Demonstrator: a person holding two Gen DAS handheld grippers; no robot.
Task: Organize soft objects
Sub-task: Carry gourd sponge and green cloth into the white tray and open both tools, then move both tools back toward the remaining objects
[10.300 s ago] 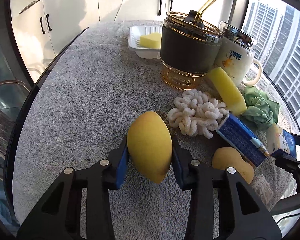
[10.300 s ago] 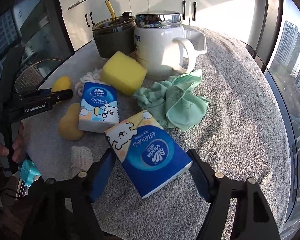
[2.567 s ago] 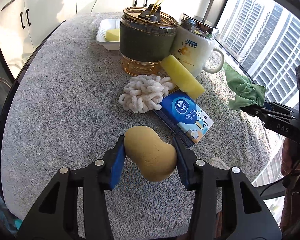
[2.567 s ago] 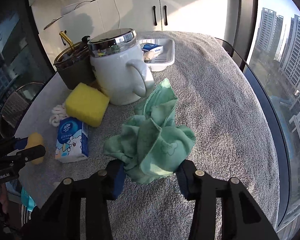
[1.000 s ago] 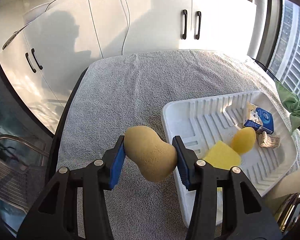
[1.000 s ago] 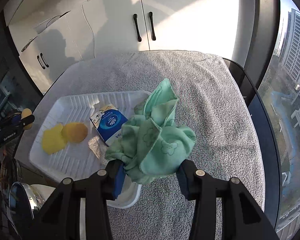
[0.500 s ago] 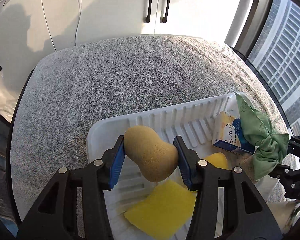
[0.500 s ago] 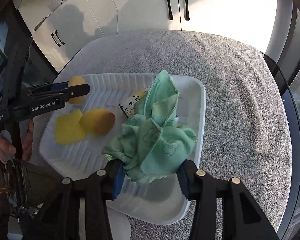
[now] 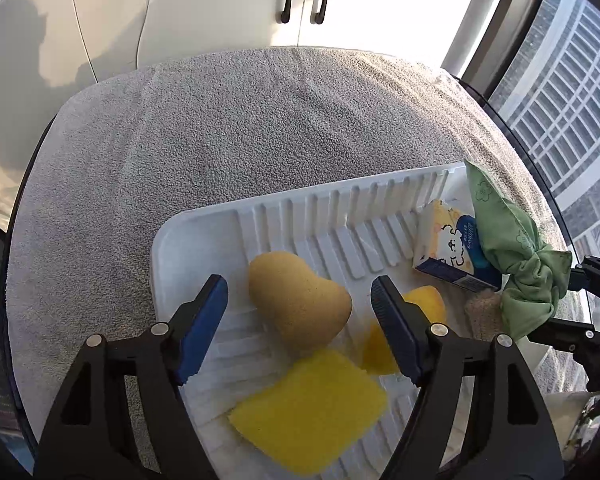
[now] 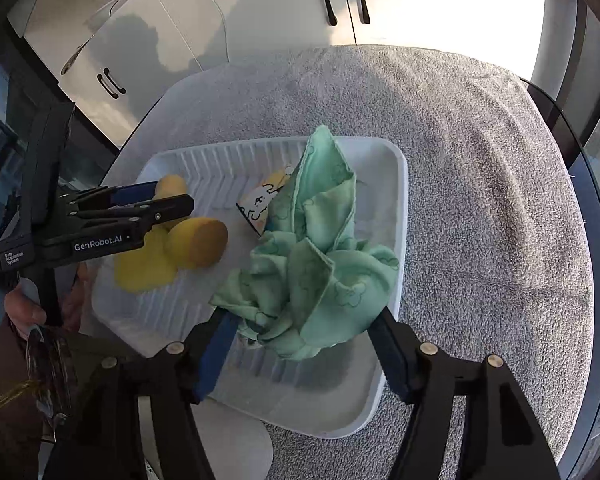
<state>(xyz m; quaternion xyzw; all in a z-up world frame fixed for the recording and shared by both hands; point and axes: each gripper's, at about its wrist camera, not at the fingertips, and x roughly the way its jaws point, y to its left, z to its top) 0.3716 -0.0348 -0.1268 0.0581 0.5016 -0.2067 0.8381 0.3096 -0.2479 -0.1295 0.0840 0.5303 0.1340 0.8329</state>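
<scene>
A white ribbed tray (image 9: 332, 216) (image 10: 396, 216) sits on the grey towel. My left gripper (image 9: 299, 310) is open, its pads apart on either side of a tan gourd-shaped sponge (image 9: 298, 302) that lies in the tray. My right gripper (image 10: 300, 342) is open, jaws wide around a green cloth (image 10: 320, 256) that rests in the tray's right part; the cloth also shows in the left wrist view (image 9: 512, 268). The tray also holds a yellow flat sponge (image 9: 308, 404), a yellow egg-shaped sponge (image 10: 198, 242) and a blue tissue pack (image 9: 448, 248).
The grey towel (image 9: 228, 128) covers the round table beyond the tray. White cabinets (image 9: 220, 4) stand behind. A window (image 9: 572, 92) is at the right. The left gripper's body (image 10: 92, 224) reaches over the tray's left side in the right wrist view.
Both grippers have opened. The tan sponge has dropped from my left gripper into the tray. The green cloth has been let go and has settled in the tray.
</scene>
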